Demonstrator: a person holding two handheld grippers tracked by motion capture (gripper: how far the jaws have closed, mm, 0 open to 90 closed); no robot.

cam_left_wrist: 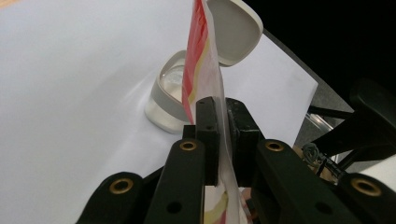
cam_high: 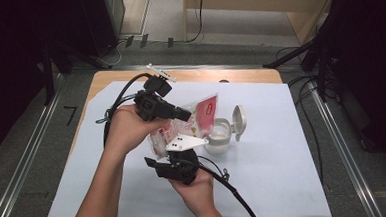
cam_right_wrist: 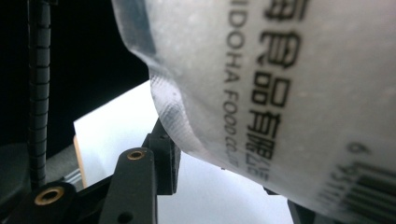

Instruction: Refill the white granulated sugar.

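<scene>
A red-and-white plastic bag [cam_high: 202, 112] with a clear printed underside hangs tilted over a small white container [cam_high: 217, 137] whose hinged lid [cam_high: 239, 118] stands open. My left gripper [cam_high: 186, 115] is shut on the bag's thin edge [cam_left_wrist: 198, 56], with both pads pinching the film just above the container [cam_left_wrist: 163, 100]. From below, my right gripper [cam_high: 172, 150] reaches up to the bag's full bottom. That bottom [cam_right_wrist: 280, 93] bulges between its jaws, and the left pad [cam_right_wrist: 164, 151] touches the sealed corner. The far jaw is mostly hidden behind the bag.
A white sheet [cam_high: 284, 174] covers most of the wooden table [cam_high: 249, 75]. Cables trail from both grippers toward the near edge. Dark stands and cables [cam_high: 318, 62] line the floor at the right and left of the table.
</scene>
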